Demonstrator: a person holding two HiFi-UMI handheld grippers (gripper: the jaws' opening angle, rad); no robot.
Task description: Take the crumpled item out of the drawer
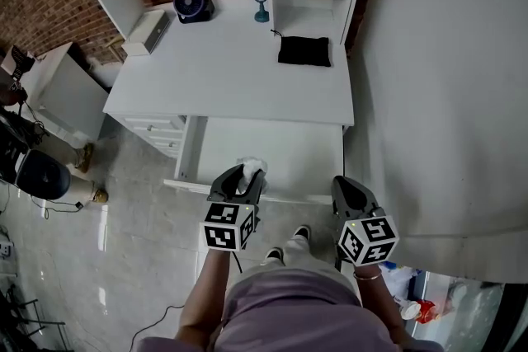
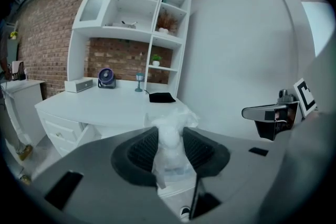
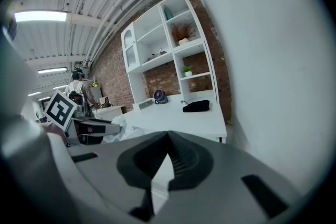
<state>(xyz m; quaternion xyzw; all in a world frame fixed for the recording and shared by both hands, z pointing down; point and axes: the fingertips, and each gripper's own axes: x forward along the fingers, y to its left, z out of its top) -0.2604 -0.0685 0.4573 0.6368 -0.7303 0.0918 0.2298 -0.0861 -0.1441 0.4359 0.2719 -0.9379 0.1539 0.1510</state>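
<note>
The left gripper (image 1: 247, 175) pinches the crumpled clear plastic wrap (image 2: 169, 141) between its pads, holding it over the front part of the open white drawer (image 1: 289, 151) under the desk (image 1: 231, 70). To its right, the right gripper (image 1: 345, 184) has its jaws pressed together on nothing, beside the drawer's right front corner.

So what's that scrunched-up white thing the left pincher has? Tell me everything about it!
It is a crumpled item, white and partly see-through, like thin plastic film bunched up. Dark ribbed pads of the left gripper squeeze its middle; a puffy tuft sticks out past them and a loose strip hangs below. It is held over the front of the open white drawer.
</note>
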